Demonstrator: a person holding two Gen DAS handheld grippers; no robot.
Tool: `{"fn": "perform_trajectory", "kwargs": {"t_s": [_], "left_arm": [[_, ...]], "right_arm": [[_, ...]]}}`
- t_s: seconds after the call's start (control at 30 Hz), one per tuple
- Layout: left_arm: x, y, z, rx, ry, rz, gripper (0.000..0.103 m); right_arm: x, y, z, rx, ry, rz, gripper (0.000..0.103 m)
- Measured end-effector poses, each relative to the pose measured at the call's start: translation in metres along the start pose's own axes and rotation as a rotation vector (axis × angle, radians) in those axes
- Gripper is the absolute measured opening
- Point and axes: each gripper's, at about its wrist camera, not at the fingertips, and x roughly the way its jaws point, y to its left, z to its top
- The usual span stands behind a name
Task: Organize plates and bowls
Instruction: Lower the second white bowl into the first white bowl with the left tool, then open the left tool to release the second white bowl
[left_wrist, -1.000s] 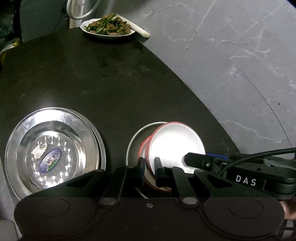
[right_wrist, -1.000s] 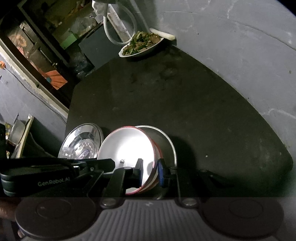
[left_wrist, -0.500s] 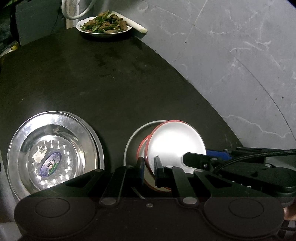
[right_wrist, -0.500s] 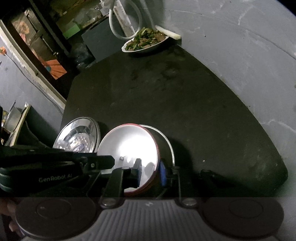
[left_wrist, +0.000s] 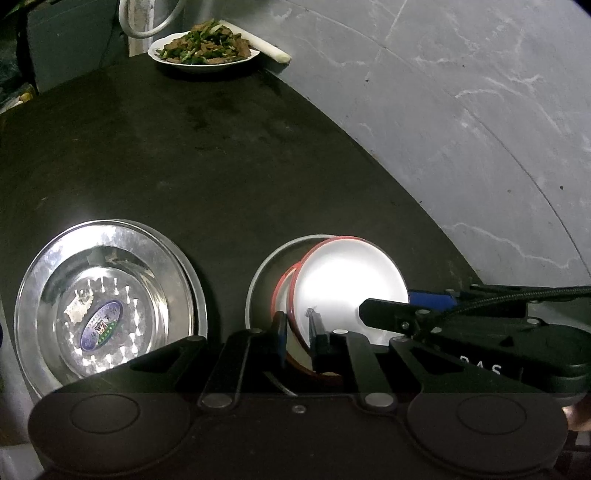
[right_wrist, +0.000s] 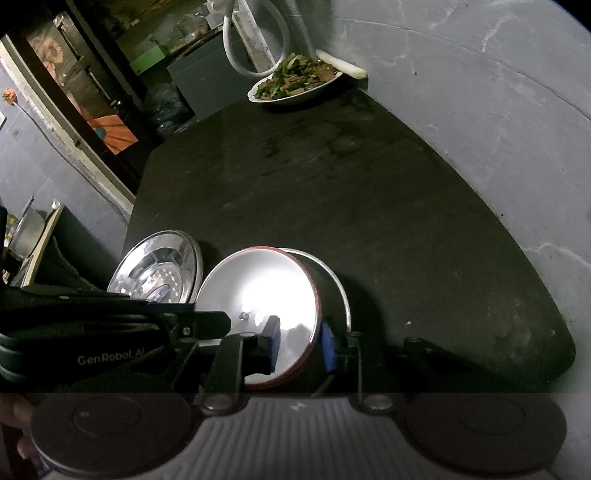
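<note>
Ahead of the jaws the dark worktop (left_wrist: 229, 155) lies bare up to the food plate (left_wrist: 204, 50); the steel plate (left_wrist: 107, 295) blocks the left.

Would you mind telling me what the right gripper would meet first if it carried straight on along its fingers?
Most likely the red-rimmed white plate, whose rim already sits between the opening jaws of the right gripper; just beyond lies the metal dish under it, though depth is hard to judge.

I counted two red-rimmed white bowls (left_wrist: 347, 273), one nested in the other, inside one steel bowl (left_wrist: 258, 280). To the side lay what looked like two stacked steel plates (left_wrist: 103, 295). One plate of cooked food (left_wrist: 203, 48) stood at the table's (left_wrist: 221, 155) far end. I held two grippers, one in each hand.
</note>
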Motion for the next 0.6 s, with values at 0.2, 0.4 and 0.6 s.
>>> {"fn": "perform_trajectory", "kwargs": {"t_s": [0.2, 0.4, 0.6], "left_arm": [[0.0016, -0.0017, -0.0005, 0.005, 0.01, 0.024, 0.02], [0.0013, 0.0004, -0.0005, 0.004, 0.013, 0.021, 0.022], [0.0017, 0.005, -0.0027, -0.011, 0.005, -0.004, 0.034]], "right_arm": [[-0.0014, 0.0, 0.0002, -0.002, -0.007, 0.002, 0.031], [-0.0009, 0.0003, 0.001, -0.003, -0.007, 0.003, 0.032], [-0.0013, 0.0004, 0.0016, -0.003, -0.007, 0.002, 0.034]]}}
